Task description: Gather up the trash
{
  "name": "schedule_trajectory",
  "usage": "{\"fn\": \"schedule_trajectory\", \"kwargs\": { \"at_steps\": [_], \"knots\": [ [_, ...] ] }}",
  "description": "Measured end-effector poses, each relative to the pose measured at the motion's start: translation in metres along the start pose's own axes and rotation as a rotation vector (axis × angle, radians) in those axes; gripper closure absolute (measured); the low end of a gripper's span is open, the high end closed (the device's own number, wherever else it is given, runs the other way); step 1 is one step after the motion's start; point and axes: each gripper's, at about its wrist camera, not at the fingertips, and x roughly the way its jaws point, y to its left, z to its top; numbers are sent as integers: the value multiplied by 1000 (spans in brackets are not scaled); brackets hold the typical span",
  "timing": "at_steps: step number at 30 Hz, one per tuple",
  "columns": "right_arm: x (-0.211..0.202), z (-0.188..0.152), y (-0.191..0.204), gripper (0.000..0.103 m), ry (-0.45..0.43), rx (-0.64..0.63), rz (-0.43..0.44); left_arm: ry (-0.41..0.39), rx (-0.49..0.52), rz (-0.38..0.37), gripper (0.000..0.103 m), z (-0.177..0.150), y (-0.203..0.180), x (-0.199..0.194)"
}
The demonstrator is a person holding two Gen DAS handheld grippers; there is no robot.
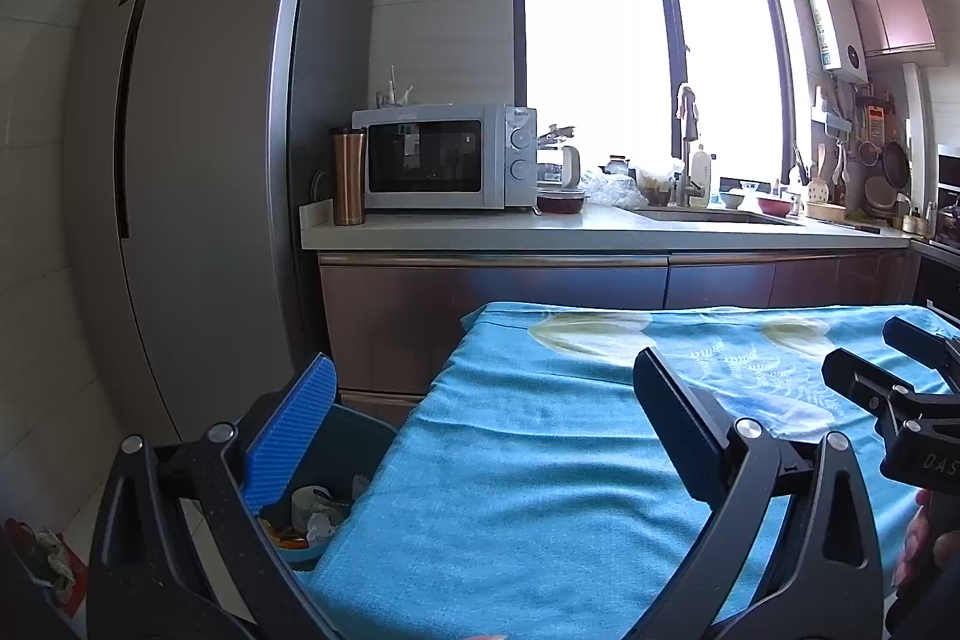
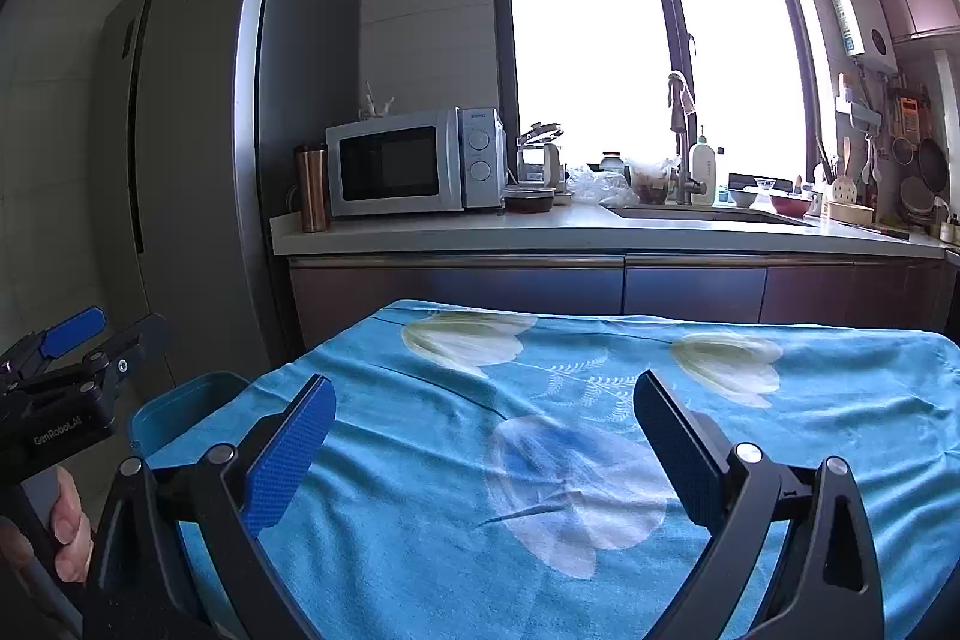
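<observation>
A table with a blue flowered cloth (image 1: 540, 460) fills the foreground; it also shows in the right wrist view (image 2: 540, 430). A teal trash bin (image 1: 354, 436) stands at the table's left edge, holding several scraps of trash (image 1: 312, 511); its rim shows in the right wrist view (image 2: 180, 400). My left gripper (image 1: 486, 394) is open and empty, over the table's left edge beside the bin. My right gripper (image 2: 486, 412) is open and empty above the cloth. Each gripper shows in the other's view, the right one (image 1: 888, 370) and the left one (image 2: 102, 334).
A grey fridge (image 1: 198, 160) stands to the left. A counter (image 1: 600, 226) behind the table carries a microwave (image 1: 444, 157), a copper tumbler (image 1: 348, 176), a sink (image 1: 714, 215) and dishes. A red bag (image 1: 42, 556) lies on the floor at left.
</observation>
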Motion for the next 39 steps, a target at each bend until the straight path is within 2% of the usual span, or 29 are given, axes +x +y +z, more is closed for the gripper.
{"fn": "schedule_trajectory", "kwargs": {
  "at_steps": [39],
  "knots": [
    [-6,2,-8,7,-10,7,-12,-24,19,5,6,3,-7,-4]
  ]
}}
